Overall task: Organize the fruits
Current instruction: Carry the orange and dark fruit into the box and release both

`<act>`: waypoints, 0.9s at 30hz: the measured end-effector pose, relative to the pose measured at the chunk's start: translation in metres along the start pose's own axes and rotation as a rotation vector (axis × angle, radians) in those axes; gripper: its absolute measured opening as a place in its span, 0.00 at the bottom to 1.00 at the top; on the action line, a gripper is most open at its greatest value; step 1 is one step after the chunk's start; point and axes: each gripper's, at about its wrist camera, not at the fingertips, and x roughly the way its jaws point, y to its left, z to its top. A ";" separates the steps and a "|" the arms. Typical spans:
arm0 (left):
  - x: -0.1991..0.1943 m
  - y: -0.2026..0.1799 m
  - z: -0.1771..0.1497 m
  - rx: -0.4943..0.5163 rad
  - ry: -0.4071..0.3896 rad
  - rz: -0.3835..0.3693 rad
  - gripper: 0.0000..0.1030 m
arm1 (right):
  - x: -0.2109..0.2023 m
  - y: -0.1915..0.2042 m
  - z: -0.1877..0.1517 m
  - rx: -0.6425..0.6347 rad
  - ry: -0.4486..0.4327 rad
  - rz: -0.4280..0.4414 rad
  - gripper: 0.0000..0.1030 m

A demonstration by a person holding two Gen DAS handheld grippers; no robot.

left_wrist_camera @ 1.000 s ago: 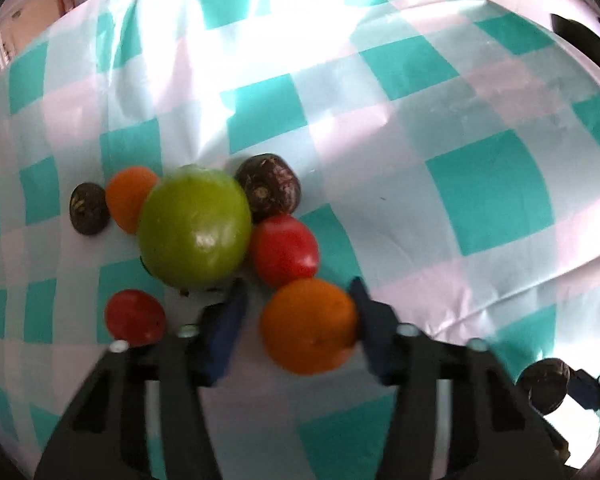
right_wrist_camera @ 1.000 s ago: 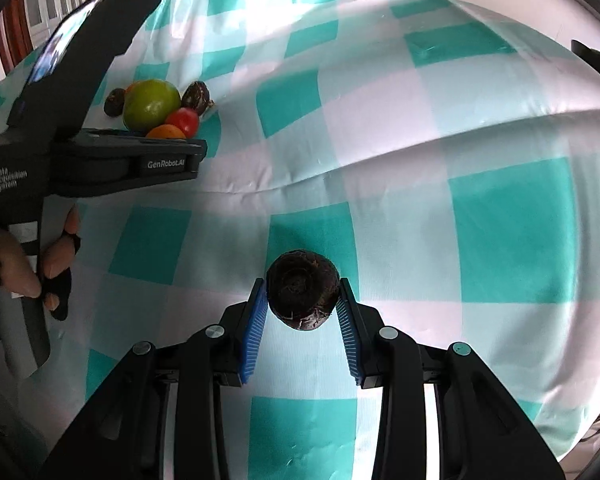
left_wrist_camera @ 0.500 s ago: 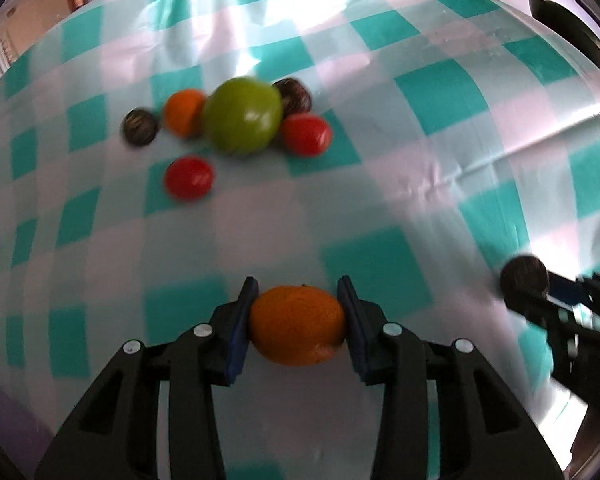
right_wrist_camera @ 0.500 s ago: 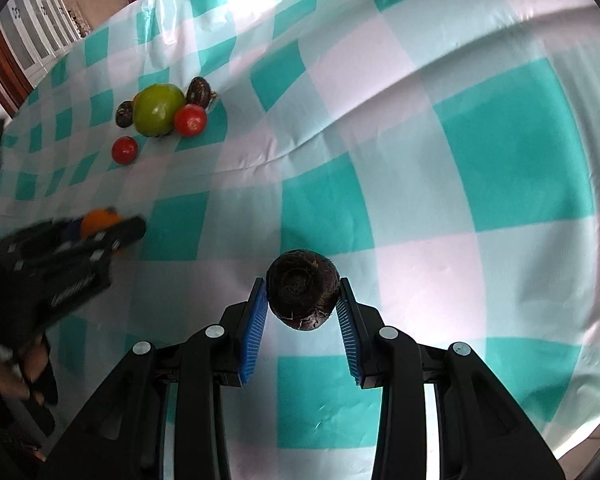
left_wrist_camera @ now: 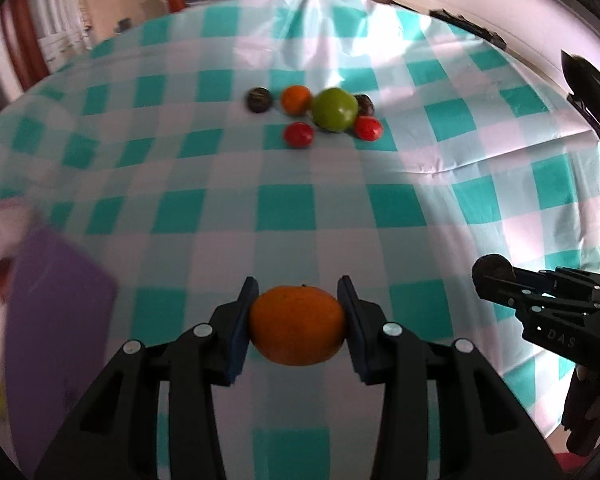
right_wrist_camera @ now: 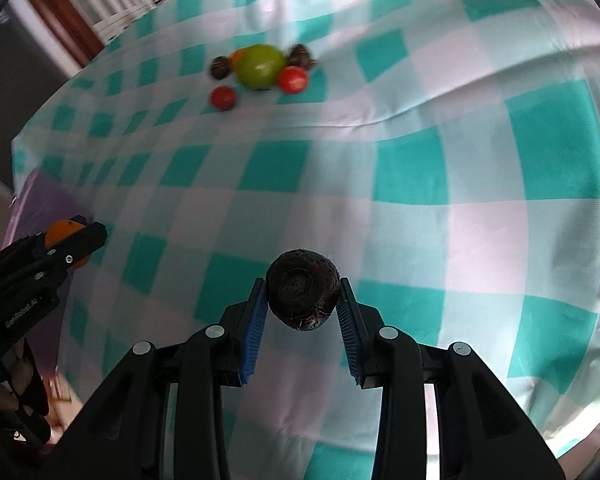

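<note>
- At the far left of the left wrist view a blurred purple container sits at the table's edge; what lies inside is too smeared to name, though a reddish spot and a yellowish one show beside it
- The left gripper is clamped on an orange mandarin, its pads pressing the fruit's two sides across its widest part, held above the checked tablecloth
- That mandarin looks light and rounded, with a soft peel that gives a little; a grip across the middle seems right, and a hard squeeze would likely bruise it
- Farther back on the cloth the rest of the fruit lies in a loose cluster: a dark round fruit, a second orange, a big green fruit with another dark one just behind it, and two red tomatoes nearer the camera
- The green fruit is probably the heaviest and smoothest, so it may slip unless taken at its broadest girth; the tomatoes look thin-skinned and easily crushed
- The right gripper is closed on a dark brown fruit, held by its flanks with the stem end facing the camera, well above the cloth
- Its skin looks rough and dull, which should help the pads bite; it appears firm and small, so a modest grip ought to do
</note>
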 end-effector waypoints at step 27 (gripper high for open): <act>-0.111 0.028 -0.072 -0.117 -0.106 0.185 0.40 | -0.044 0.041 -0.008 -0.157 -0.030 0.177 0.34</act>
